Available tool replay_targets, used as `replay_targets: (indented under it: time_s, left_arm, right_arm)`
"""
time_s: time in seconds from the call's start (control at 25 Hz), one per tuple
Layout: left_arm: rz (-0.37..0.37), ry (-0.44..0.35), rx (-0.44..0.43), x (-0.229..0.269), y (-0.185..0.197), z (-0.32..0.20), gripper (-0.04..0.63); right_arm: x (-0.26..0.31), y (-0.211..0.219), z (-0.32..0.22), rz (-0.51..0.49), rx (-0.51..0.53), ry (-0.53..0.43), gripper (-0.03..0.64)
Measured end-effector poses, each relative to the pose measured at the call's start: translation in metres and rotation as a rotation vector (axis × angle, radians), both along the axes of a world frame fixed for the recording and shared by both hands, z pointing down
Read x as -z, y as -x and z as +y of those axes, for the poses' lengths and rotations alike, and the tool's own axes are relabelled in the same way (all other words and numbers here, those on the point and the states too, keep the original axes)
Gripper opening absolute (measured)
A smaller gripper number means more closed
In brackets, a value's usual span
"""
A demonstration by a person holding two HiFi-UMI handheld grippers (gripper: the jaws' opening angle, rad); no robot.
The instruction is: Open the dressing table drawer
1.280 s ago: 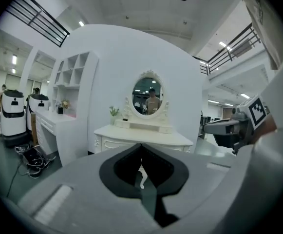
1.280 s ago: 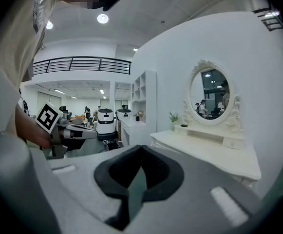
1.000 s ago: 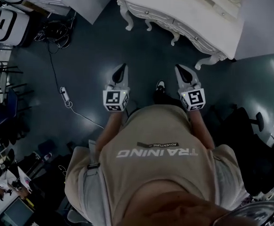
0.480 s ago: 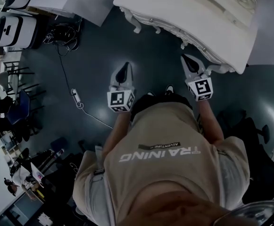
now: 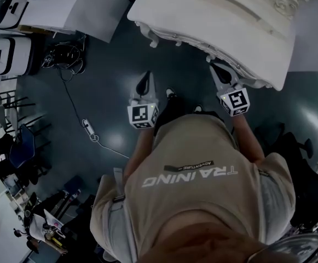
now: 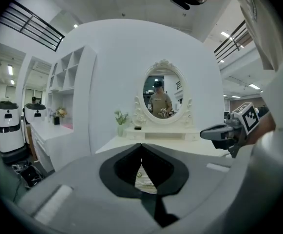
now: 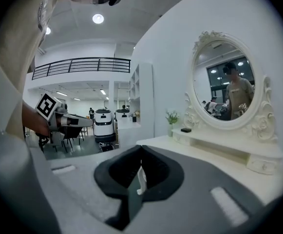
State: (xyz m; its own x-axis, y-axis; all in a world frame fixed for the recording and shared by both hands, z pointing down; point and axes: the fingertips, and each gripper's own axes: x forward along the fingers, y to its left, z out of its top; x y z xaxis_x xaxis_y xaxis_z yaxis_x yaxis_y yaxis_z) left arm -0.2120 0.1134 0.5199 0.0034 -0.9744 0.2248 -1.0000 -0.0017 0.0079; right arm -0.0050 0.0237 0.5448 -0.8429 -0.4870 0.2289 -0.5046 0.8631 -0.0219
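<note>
The white dressing table (image 5: 230, 21) fills the top of the head view, its carved front edge (image 5: 191, 41) facing me. My right gripper (image 5: 217, 68) is shut on nothing, with its tip right at that front edge, under the tabletop's rim. My left gripper (image 5: 144, 79) is also shut on nothing and hangs over the floor, short of the table's left end. The left gripper view looks past its gripper (image 6: 141, 146) at the tabletop (image 6: 180, 144) and the oval mirror (image 6: 163, 94). The right gripper view shows its gripper (image 7: 141, 149) beside the tabletop (image 7: 219, 152) and mirror (image 7: 226, 89).
A power strip with its cable (image 5: 88, 129) lies on the dark floor to my left. White machines (image 5: 5, 53) and chairs (image 5: 16, 147) stand at the far left, with a white desk (image 5: 71, 7) above them. A black office chair (image 5: 306, 169) is at my right.
I have stepped closer to the dressing table. Both grippers moved forward; the right one went from open floor to the table's front edge.
</note>
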Motion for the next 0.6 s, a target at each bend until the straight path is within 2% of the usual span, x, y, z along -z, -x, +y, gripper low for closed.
replay_targets:
  time_s: [0.16, 0.36, 0.6]
  left_arm:
    - [-0.030, -0.065, -0.055, 0.023, 0.037, -0.039, 0.008]
    - [-0.067, -0.076, -0.154, 0.024, 0.078, -0.074, 0.008]
    - [-0.039, -0.049, -0.192, 0.007, 0.114, -0.114, 0.008]
  right_arm:
    - [0.022, 0.045, -0.025, 0.009, -0.027, -0.050, 0.003]
    - [0.043, 0.101, -0.035, 0.024, -0.013, -0.146, 0.003]
    - [0.026, 0.130, -0.050, 0.051, -0.046, -0.097, 0.003]
